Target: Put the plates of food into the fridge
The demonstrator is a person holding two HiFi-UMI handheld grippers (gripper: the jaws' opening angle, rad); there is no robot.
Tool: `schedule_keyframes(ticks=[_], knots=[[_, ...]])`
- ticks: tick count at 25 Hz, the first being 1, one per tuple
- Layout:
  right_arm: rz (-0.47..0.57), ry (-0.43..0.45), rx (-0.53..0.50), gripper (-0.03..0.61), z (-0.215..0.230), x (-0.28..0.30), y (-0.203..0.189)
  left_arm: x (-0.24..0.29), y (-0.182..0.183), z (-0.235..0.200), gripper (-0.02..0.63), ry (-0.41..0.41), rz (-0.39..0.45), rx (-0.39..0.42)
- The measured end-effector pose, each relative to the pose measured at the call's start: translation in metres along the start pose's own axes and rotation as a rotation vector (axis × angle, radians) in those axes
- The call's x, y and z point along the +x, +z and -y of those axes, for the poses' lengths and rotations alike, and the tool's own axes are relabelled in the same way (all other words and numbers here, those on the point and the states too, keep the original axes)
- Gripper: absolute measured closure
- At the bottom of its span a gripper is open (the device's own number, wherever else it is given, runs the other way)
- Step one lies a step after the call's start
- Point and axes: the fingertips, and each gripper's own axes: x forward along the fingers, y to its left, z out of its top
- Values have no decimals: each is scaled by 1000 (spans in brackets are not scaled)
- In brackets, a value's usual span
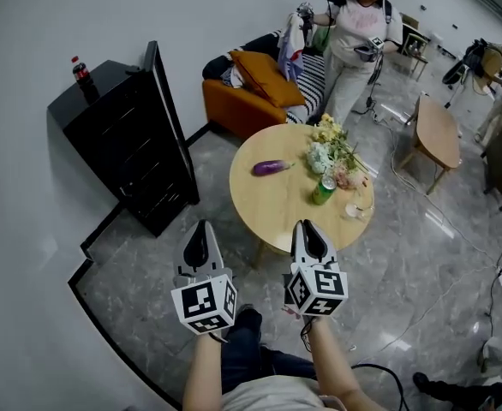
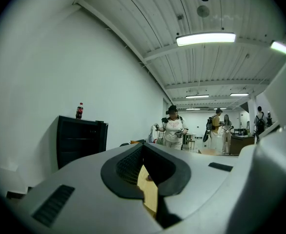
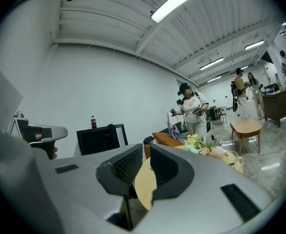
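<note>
Lower centre: left gripper [image 1: 203, 225] and right gripper [image 1: 306, 224], fingers clenched on nothing. Upper left: black fridge [image 1: 122, 135], cola bottle [image 1: 81, 71] on top. Only in the head view: eggplant [image 1: 272, 168] on the table [image 1: 277, 202].

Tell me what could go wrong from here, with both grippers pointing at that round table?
1. The green bottle, the glass and the flowers crowd one side of the table; a reaching right gripper could tip them.
2. No plate of food shows on the table, so the left gripper may find nothing to carry.
3. The cola bottle on the black cabinet might topple if it gets jolted.
</note>
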Motion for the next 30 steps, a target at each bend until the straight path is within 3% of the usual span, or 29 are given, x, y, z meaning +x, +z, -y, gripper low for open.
schedule_keyframes(ticks=[4, 14, 23, 30], knots=[[-14, -53, 20, 481, 15, 31, -4, 38, 2, 2, 606, -56, -4, 10], [-32, -162, 23, 436, 42, 84, -12, 109, -1, -2, 606, -157, -21, 23], [-74, -294, 30, 410, 88, 92, -39, 140, -19, 11, 606, -222, -48, 18], [-111, -347, 22, 371, 123, 105, -62, 162, -33, 23, 606, -246, -60, 13]])
